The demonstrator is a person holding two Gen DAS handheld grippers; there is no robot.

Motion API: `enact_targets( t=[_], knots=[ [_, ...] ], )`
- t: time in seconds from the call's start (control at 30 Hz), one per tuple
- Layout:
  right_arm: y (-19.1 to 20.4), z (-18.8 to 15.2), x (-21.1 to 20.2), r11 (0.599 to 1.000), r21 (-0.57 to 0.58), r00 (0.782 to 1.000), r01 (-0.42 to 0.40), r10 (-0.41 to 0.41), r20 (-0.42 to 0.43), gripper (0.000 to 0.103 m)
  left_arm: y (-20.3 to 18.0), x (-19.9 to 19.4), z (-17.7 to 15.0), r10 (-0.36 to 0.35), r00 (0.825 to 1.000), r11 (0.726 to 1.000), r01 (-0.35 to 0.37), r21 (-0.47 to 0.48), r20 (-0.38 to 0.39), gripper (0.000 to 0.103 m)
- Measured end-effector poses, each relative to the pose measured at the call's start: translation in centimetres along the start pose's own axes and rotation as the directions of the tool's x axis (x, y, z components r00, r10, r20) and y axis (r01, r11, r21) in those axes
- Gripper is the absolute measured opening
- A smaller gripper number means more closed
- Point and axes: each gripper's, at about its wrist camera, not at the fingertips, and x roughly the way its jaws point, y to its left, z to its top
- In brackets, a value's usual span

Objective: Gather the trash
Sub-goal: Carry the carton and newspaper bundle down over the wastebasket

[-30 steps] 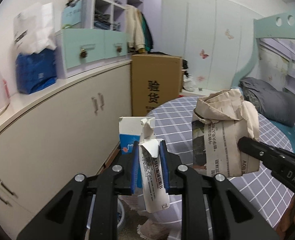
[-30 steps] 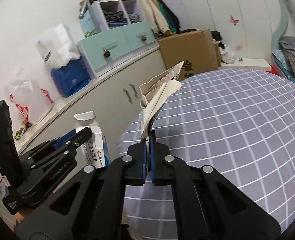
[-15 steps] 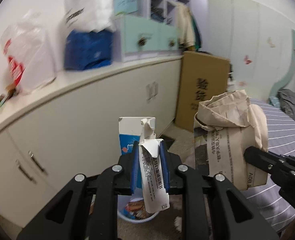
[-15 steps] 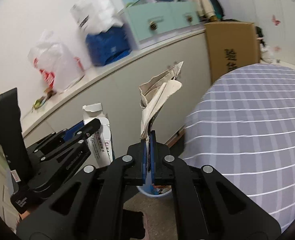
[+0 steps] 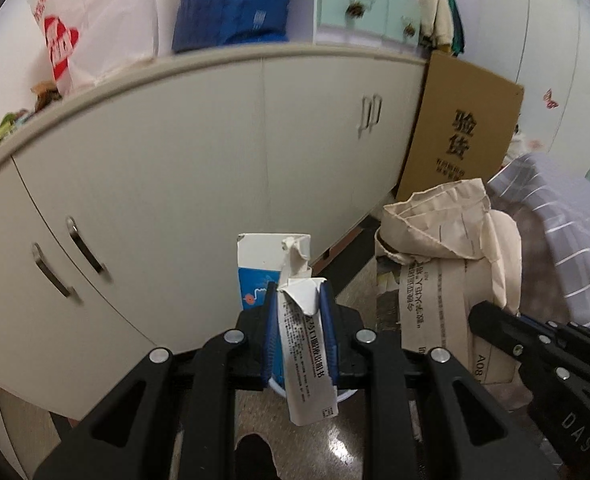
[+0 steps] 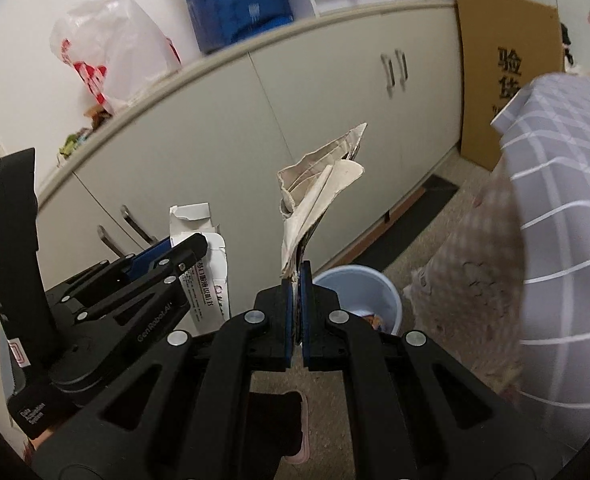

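Observation:
My left gripper (image 5: pixel 297 304) is shut on a torn white and blue carton (image 5: pixel 295 320), held upright in the air. It also shows at the left of the right wrist view (image 6: pixel 205 276). My right gripper (image 6: pixel 295 284) is shut on a crumpled newspaper (image 6: pixel 315 200), which shows broadside in the left wrist view (image 5: pixel 443 264). A pale blue trash bin (image 6: pixel 359 292) with some rubbish inside stands on the floor just beyond and below my right gripper. In the left wrist view only a bit of its rim (image 5: pixel 345 394) shows under the carton.
A long row of cream cabinets (image 5: pixel 199 176) runs behind the bin, with bags (image 5: pixel 75 24) on its counter. A cardboard box (image 5: pixel 463 128) leans at its far end. A table with a grey checked cloth (image 6: pixel 555 240) stands at the right. The floor (image 6: pixel 427 208) is speckled.
Both grippers have swung left and tilted down, away from the table and towards the cabinets and floor. The bin has come into view below them. Both still hold their trash.

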Motion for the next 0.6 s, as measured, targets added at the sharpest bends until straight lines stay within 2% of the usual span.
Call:
enact_targets(
  t=[0.27,0.6],
  knots=[
    [-2.5,-0.3,4.9,0.998,0.034,0.998,0.047,-0.045,-0.053,0.003,-0.5,7.4,-1.0,0.000,0.990,1.000,0.003,0.020,-0.142,0.020],
    [-6.0,0.2,9.2,0.992,0.047,0.990,0.120,-0.116,-0.074,0.003,-2.5,14.3,0.2,-0.005,0.973,0.999,0.017,0.048,-0.230,0.021]
  ],
)
